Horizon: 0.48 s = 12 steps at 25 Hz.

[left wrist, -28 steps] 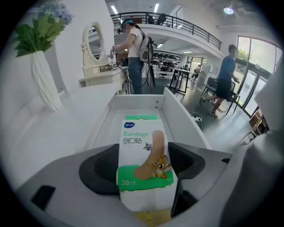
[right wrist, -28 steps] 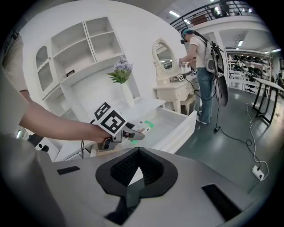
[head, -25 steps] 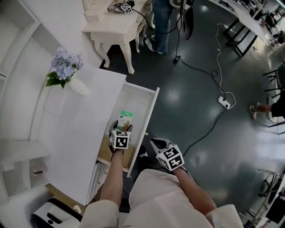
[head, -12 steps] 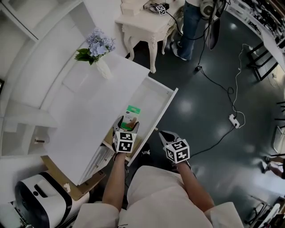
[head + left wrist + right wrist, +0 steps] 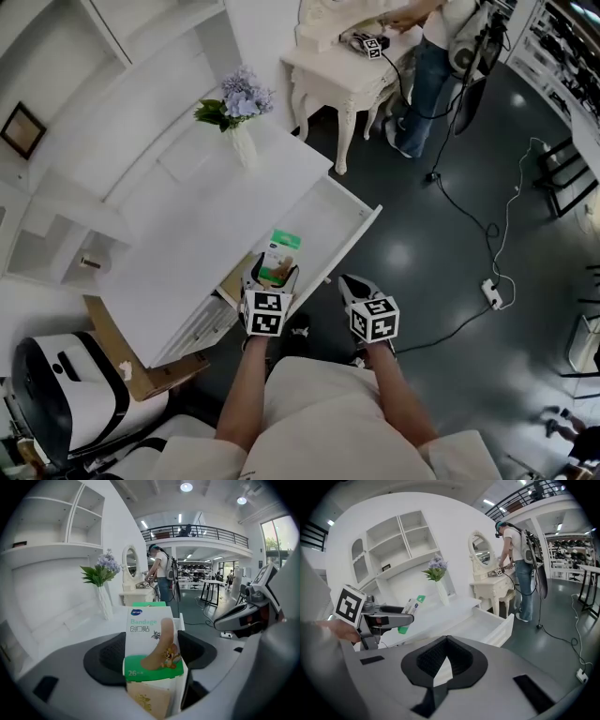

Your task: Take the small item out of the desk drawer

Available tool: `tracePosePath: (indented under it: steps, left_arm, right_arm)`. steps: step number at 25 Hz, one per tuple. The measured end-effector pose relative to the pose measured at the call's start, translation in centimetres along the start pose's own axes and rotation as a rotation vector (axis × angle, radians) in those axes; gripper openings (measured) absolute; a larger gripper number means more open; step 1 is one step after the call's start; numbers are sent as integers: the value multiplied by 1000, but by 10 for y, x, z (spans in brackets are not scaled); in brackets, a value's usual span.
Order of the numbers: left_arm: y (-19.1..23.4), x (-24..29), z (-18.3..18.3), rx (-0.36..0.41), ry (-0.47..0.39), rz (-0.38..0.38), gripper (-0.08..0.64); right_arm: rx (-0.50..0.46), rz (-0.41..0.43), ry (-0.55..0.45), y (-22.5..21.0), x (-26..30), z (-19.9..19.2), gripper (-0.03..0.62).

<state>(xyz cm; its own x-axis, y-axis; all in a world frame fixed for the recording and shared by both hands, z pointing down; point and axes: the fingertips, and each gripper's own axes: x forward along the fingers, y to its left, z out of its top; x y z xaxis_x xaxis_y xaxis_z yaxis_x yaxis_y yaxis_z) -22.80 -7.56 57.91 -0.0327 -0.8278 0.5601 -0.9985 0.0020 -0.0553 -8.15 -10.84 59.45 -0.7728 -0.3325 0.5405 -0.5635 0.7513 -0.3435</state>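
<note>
Left gripper [image 5: 274, 272] is clamped on the bandage box [image 5: 279, 253], jaws pressed to both sides of it, and in the left gripper view the box [image 5: 150, 644] stands upright between the pads. We start with the white desk [image 5: 187, 234], which runs from 8 toward 1 o'clock. Its drawer [image 5: 352, 239] is pulled open on the 3 o'clock side and looks bare inside. From the right gripper view the box [image 5: 411, 607] sits up at desk-top height, so we'd call the item lifted clear of the drawer. The grab is done, with only carrying it off left. Our left forearm reaches from 6 o'clock toward 12 over the drawer's near end. Right gripper [image 5: 352, 283] hangs at 3 o'clock of it, jaws together on nothing [image 5: 445, 660], beside the drawer front.
</note>
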Motion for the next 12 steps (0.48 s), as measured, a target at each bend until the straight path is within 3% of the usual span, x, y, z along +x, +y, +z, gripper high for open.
tracePosePath:
  steps: [8, 12]
  left_arm:
    - [-42, -19, 34, -24, -65, 26, 354]
    - [-59, -21, 28, -26, -64, 7, 354]
  right_arm:
    - [-9, 32, -64, -5, -18, 21, 25]
    - [-2, 58, -67, -1, -21, 17, 25]
